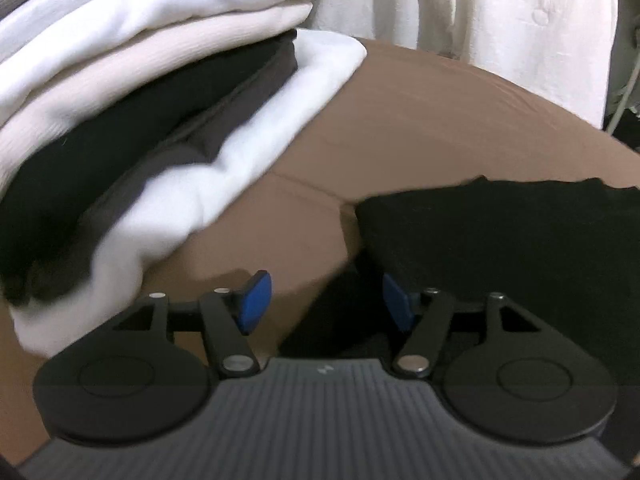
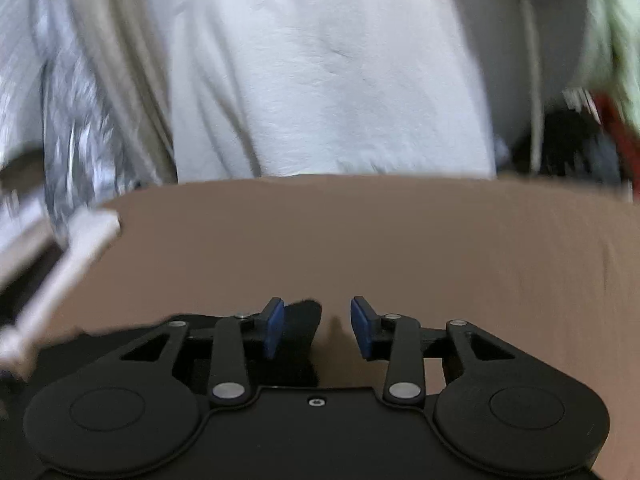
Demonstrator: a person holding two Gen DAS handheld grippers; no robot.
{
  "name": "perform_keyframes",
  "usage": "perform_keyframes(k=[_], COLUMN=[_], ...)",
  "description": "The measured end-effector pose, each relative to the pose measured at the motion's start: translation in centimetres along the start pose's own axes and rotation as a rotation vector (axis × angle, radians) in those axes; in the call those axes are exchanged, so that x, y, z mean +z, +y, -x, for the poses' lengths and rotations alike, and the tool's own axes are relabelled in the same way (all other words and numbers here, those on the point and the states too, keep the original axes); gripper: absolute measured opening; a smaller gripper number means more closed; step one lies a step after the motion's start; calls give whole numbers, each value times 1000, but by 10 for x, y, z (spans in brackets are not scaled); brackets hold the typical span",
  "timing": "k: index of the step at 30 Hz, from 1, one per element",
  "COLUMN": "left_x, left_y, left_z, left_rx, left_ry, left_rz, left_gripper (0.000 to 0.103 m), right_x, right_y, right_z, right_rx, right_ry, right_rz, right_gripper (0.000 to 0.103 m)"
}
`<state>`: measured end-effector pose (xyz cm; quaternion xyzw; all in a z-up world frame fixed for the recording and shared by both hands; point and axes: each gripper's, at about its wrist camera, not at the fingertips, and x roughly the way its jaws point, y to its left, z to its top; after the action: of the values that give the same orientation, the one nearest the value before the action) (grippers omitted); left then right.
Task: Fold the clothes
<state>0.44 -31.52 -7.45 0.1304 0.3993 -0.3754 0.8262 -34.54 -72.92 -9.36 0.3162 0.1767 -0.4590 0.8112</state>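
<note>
Item 1. My left tool: blue pads apart at a middling gap, nothing pressed between them. The black garment lies on the brown worktop, its near edge just beside my right-hand pad; whether it brushes that pad I cannot tell.

Item 2. My right tool: pads likewise apart, rather narrower. A dark tip of black cloth rises beside the left pad but is not clamped.

Item 3. Folded stack, upper left in the left wrist view: white, cream, black, grey and white layers, resting on the worktop near the black garment but apart from it.

Item 4. Pale hanging fabric beyond the worktop's far edge (not part of my work, I judge).

Item 5. Risks, as I judge them. With neither tool gripping, the black garment's fold may slacken or spring open. A pad could snag the loose cloth when I lift off and drag the piece askew. Carrying it to the stack carelessly could nudge the overhanging top layers and topple them. Both views are blurred, so edges are easily misjudged.
</note>
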Motion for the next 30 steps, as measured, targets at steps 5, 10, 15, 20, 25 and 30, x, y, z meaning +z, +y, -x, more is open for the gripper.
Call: perform_keyframes(k=[5,10,15,20,25,30], left_x=[-14,-36,-68,-86,-81,-92], left_y=[-19,-27,-36,-52,-44,-39], left_z=[24,54,66,52,50,55], left_rx=[-38,-64,-109,10,-34,-33], left_ry=[3,-3,116,255,274,243], left_rz=[-60,-78,-94,-79,-29,-3], left_gripper=[62,70,81,85,86,90], right_x=[-17,-60,-114,-177,-174,-165], right_y=[-35,-32,-25,-35,-28,-4], right_z=[45,89,120,117,87,103], right_rx=[114,156,210,254,112,51], right_ry=[47,147,224,275,167,-57], right_rz=[-300,-358,-498,-789,-774,-658], right_gripper=[42,47,59,59,68,11])
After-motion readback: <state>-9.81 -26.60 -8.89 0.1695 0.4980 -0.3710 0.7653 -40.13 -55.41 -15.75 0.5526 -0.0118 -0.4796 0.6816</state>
